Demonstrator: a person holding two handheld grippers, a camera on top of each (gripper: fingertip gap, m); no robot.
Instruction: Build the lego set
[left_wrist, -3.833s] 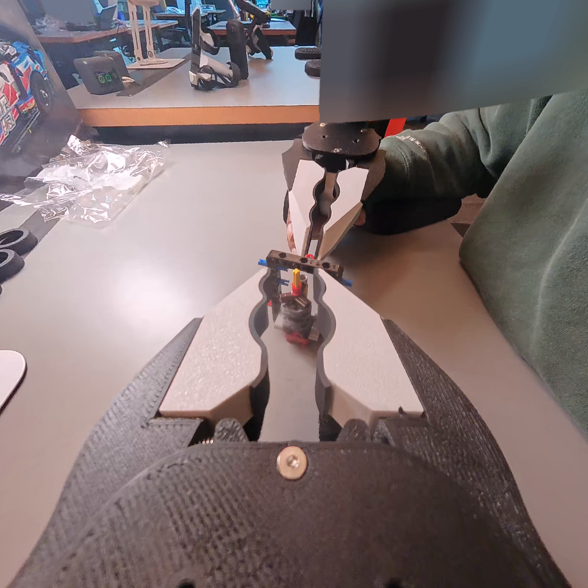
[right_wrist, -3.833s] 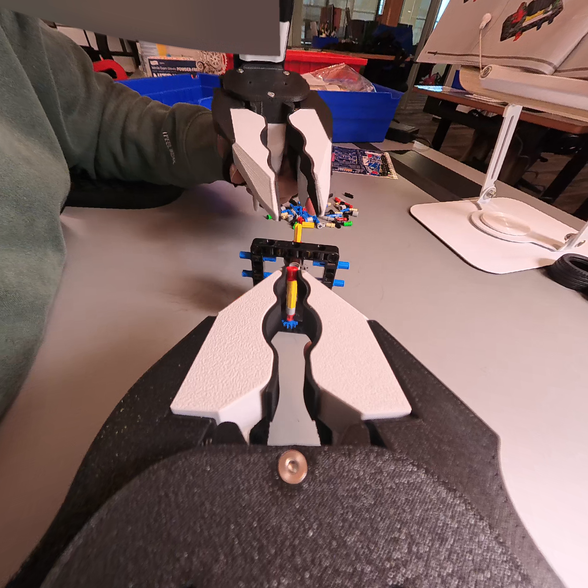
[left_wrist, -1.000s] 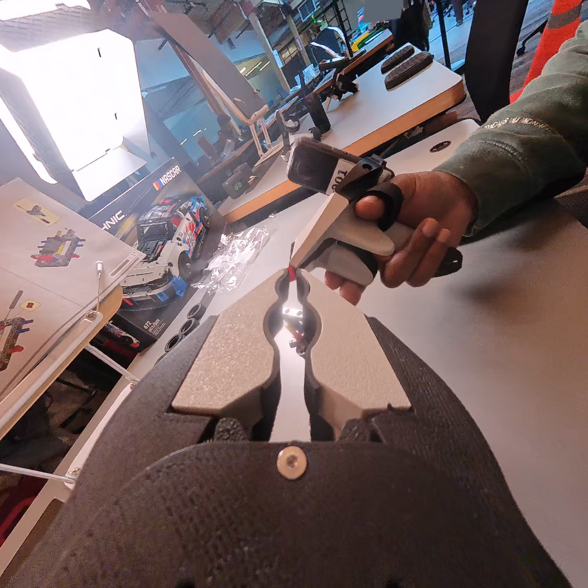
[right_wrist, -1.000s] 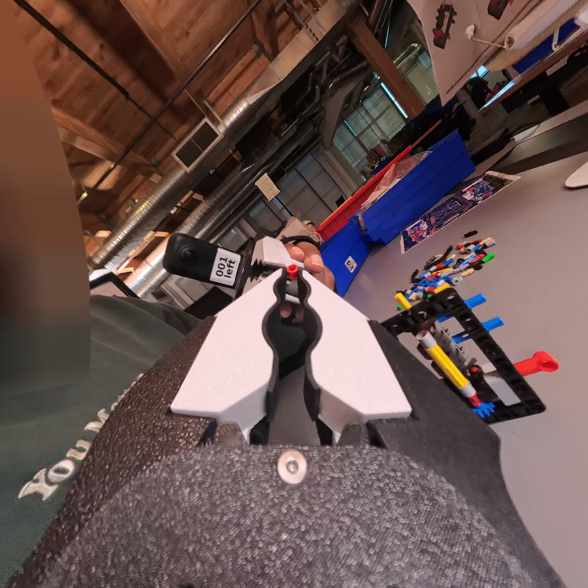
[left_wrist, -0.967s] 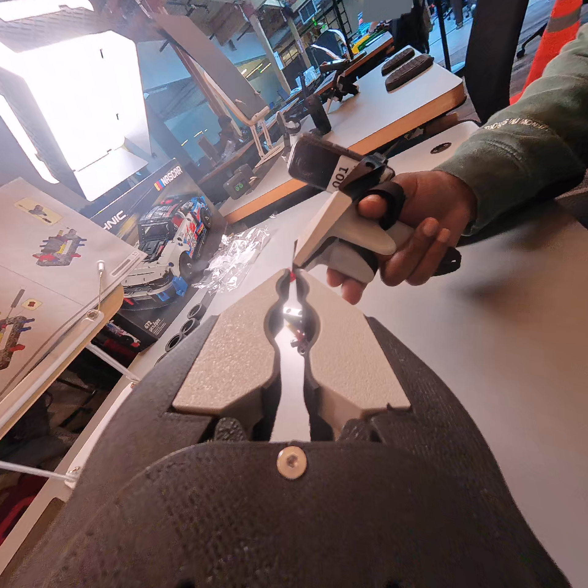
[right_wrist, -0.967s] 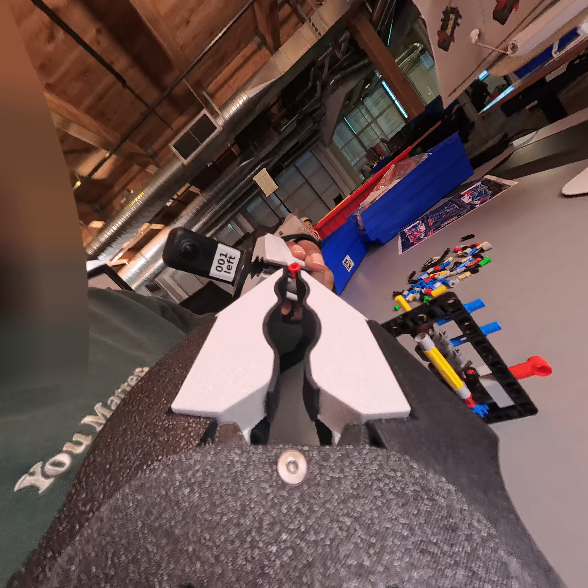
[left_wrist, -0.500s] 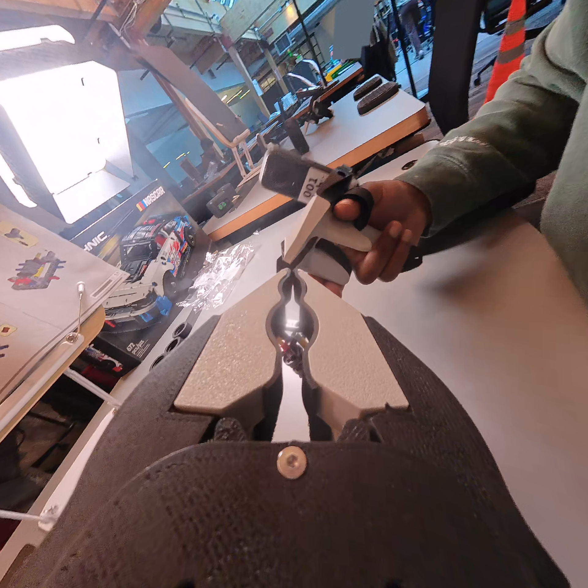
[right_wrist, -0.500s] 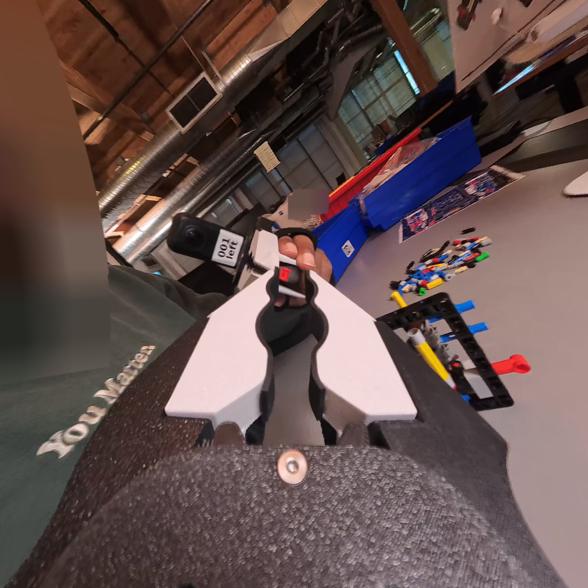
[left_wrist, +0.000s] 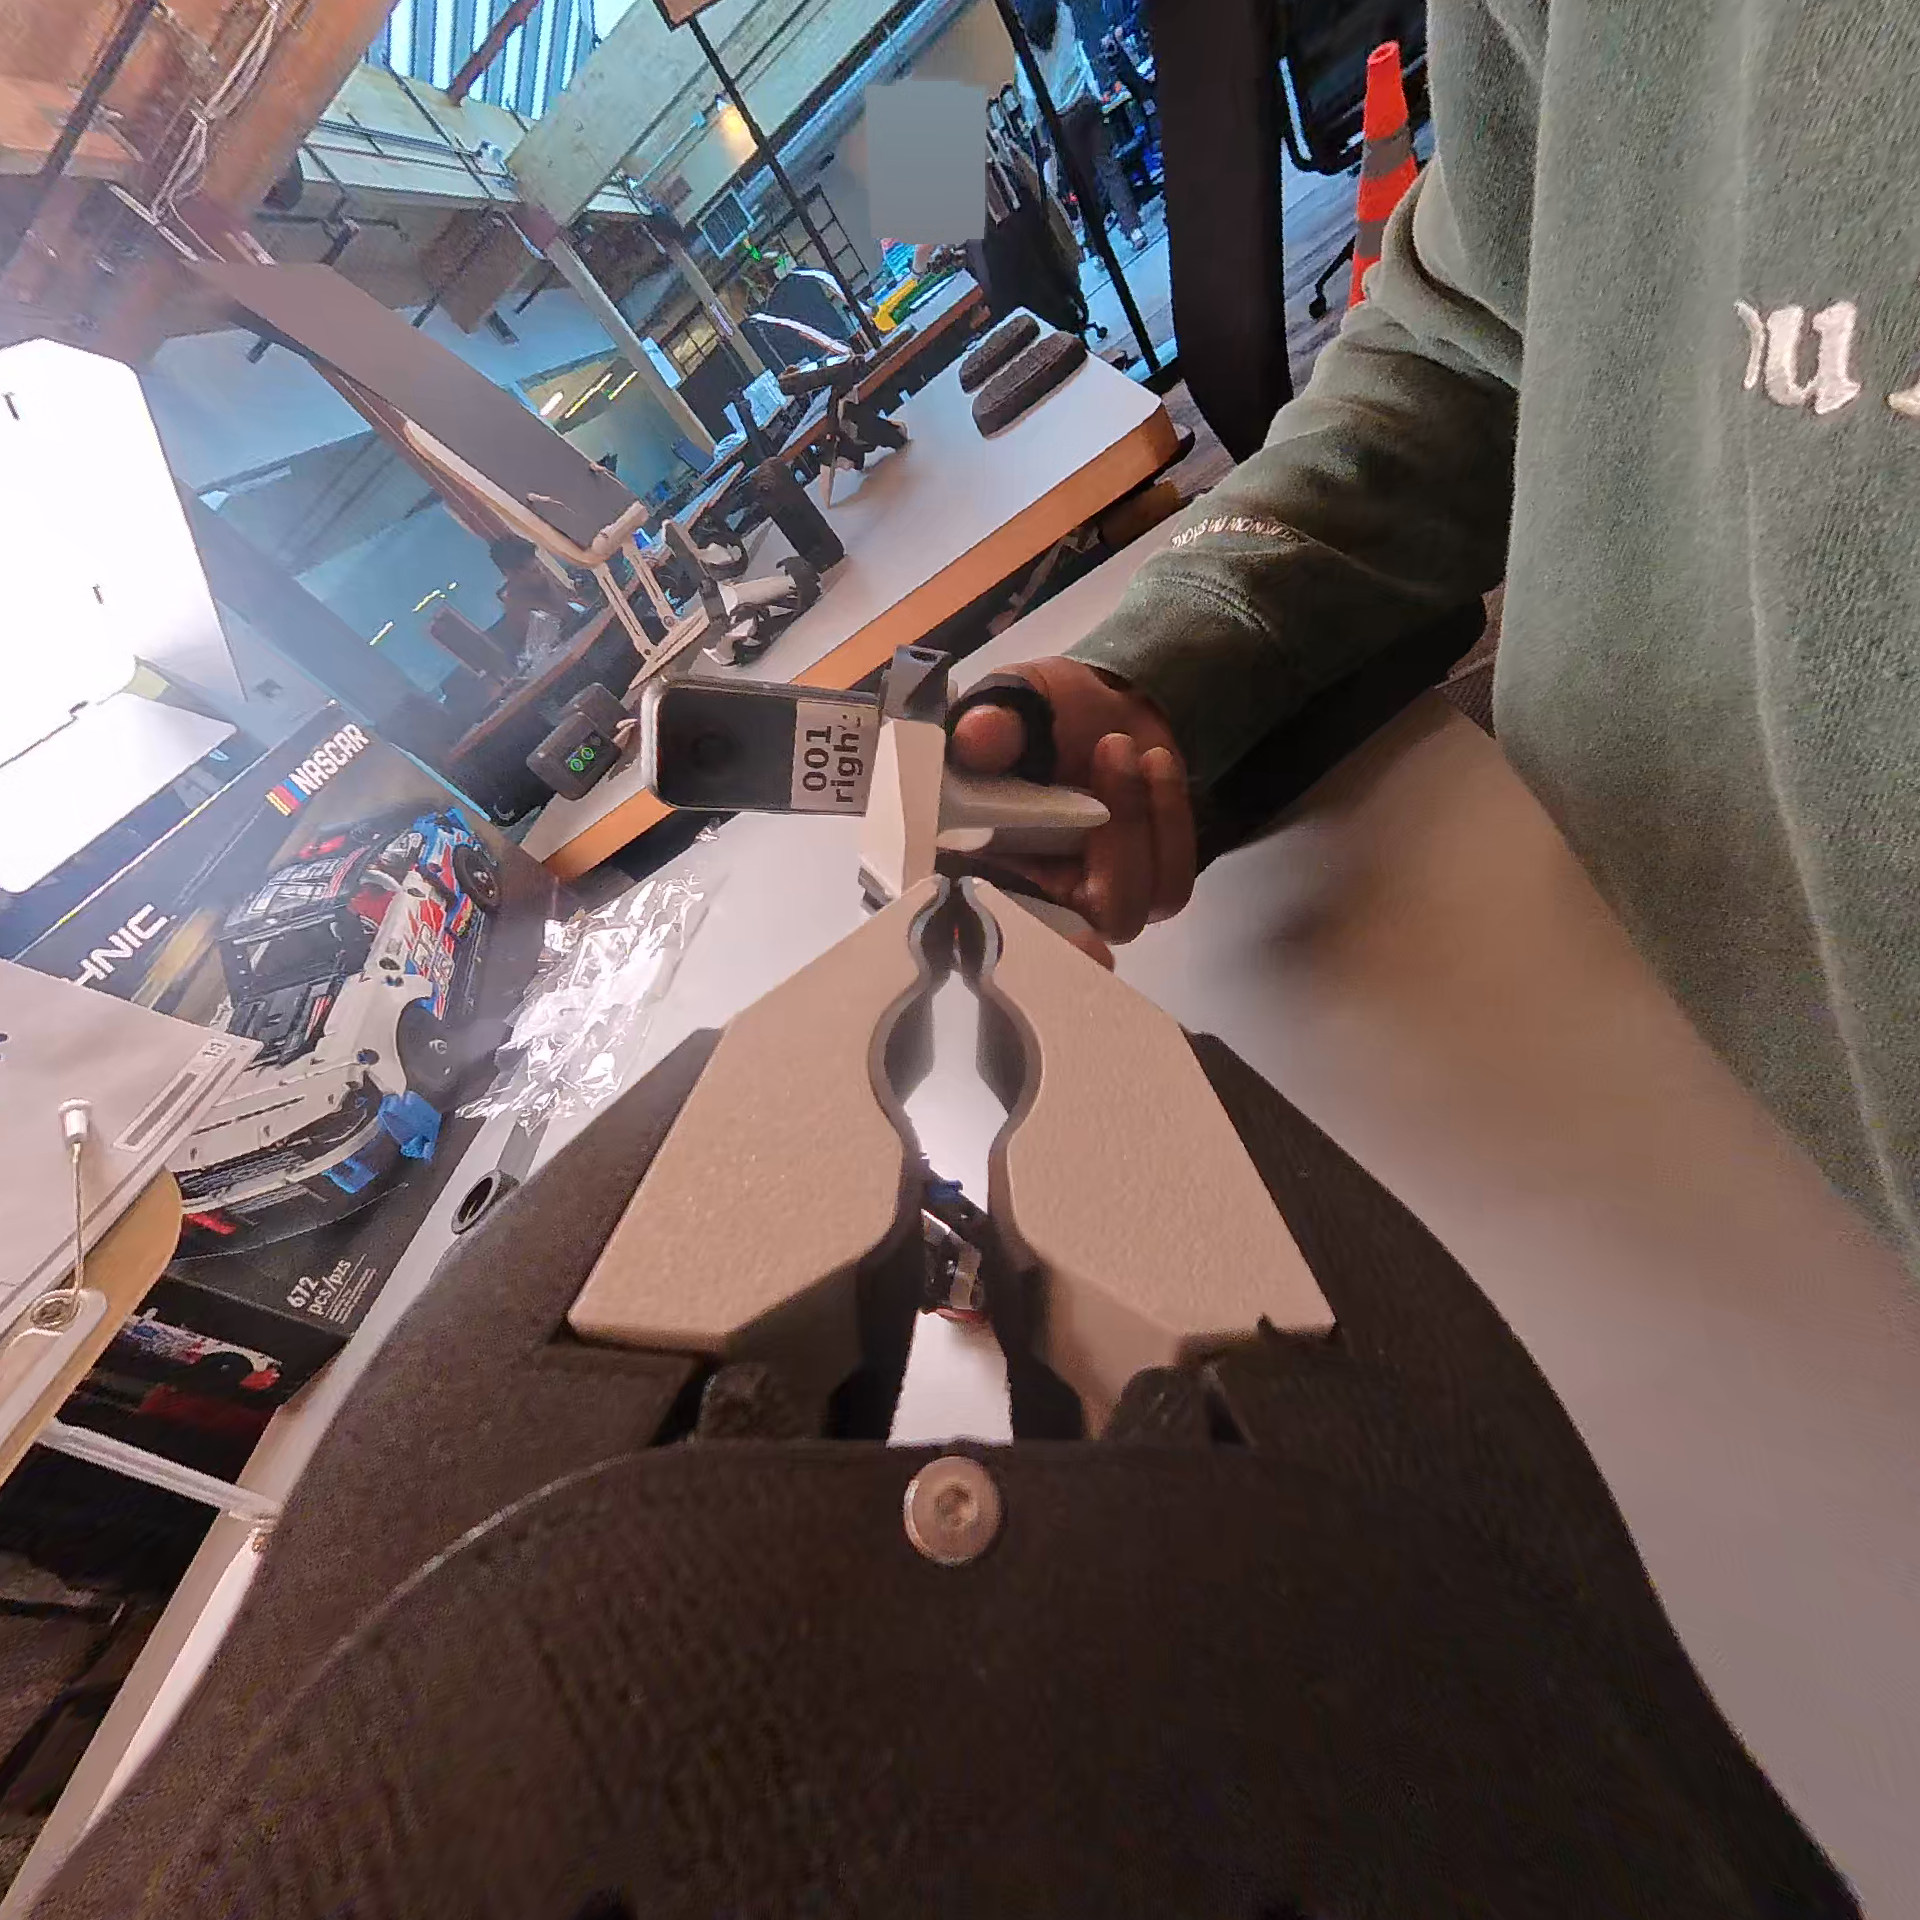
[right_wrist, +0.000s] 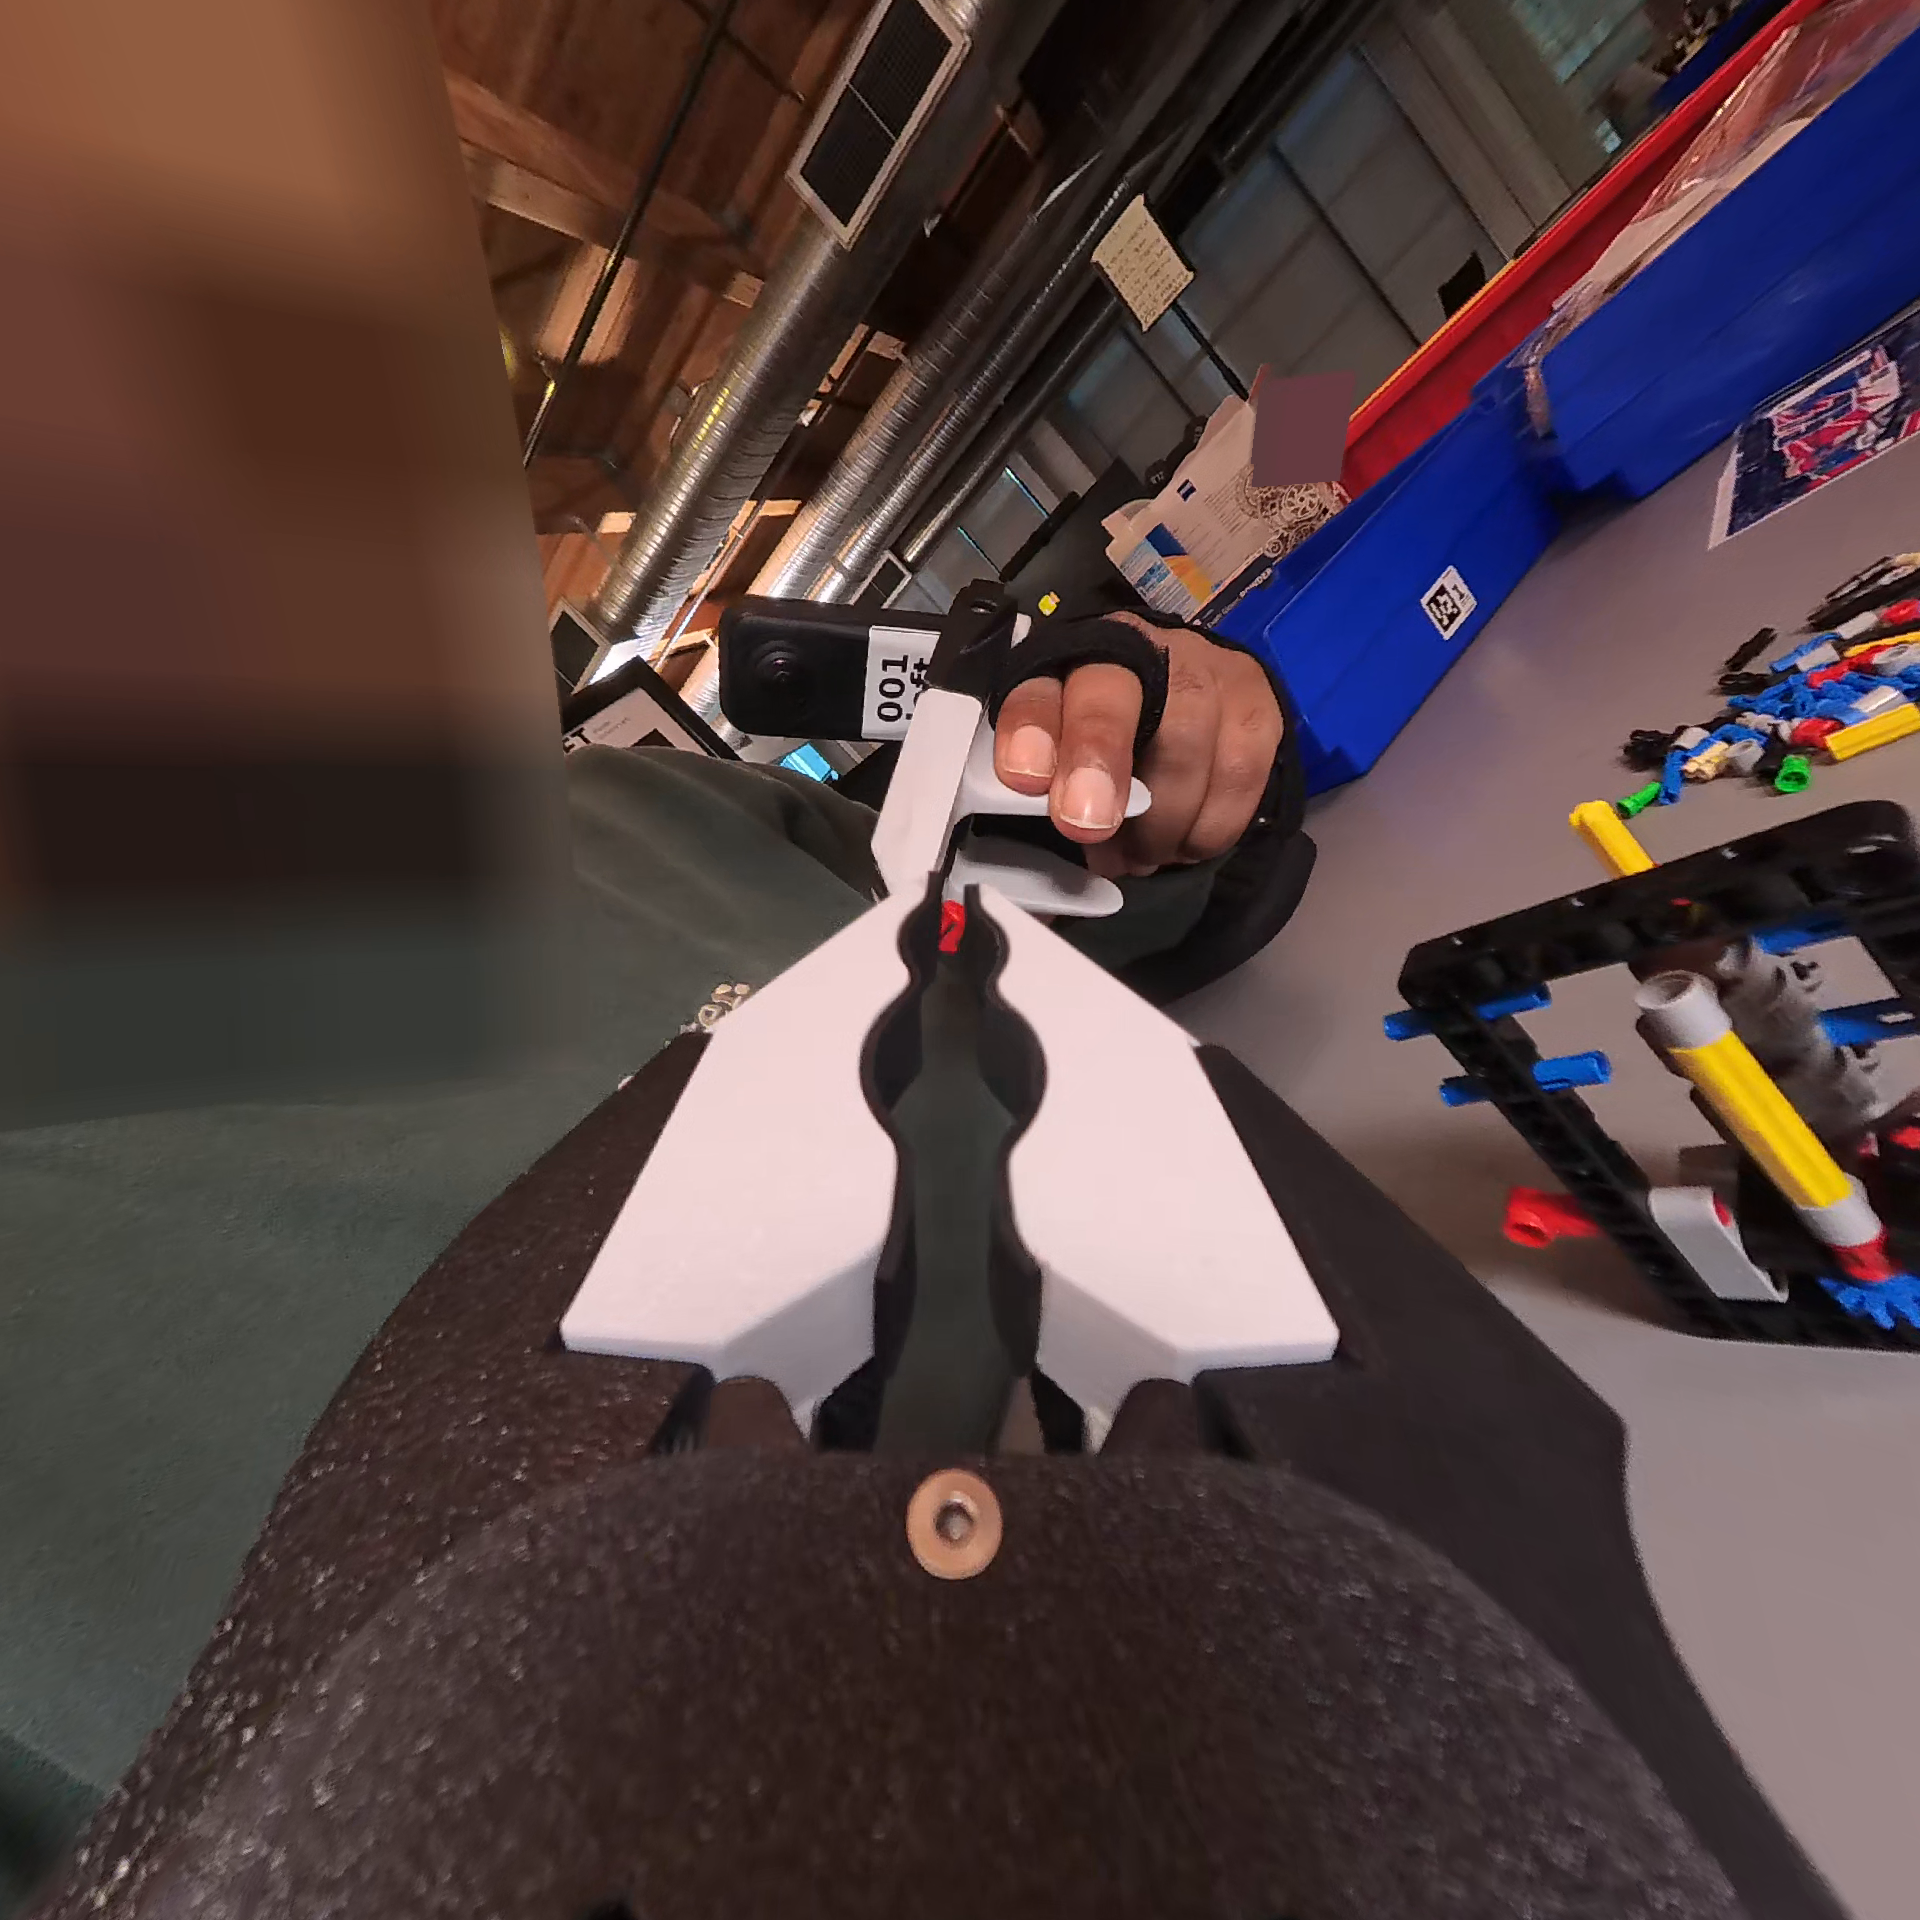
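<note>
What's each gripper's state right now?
Left gripper: tips nearly together; no grip visible in its own view.
Right gripper: closed on a small red piece at the tips, left gripper's tips meeting it.

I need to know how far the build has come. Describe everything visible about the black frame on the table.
The black frame is a flat open rectangle of studless plastic beams with rows of holes, lying on the grey table. Blue pins stick out of its near side, a red pin from one corner. A yellow-and-white rod and grey parts lie inside it. Neither claw touches it.
</note>
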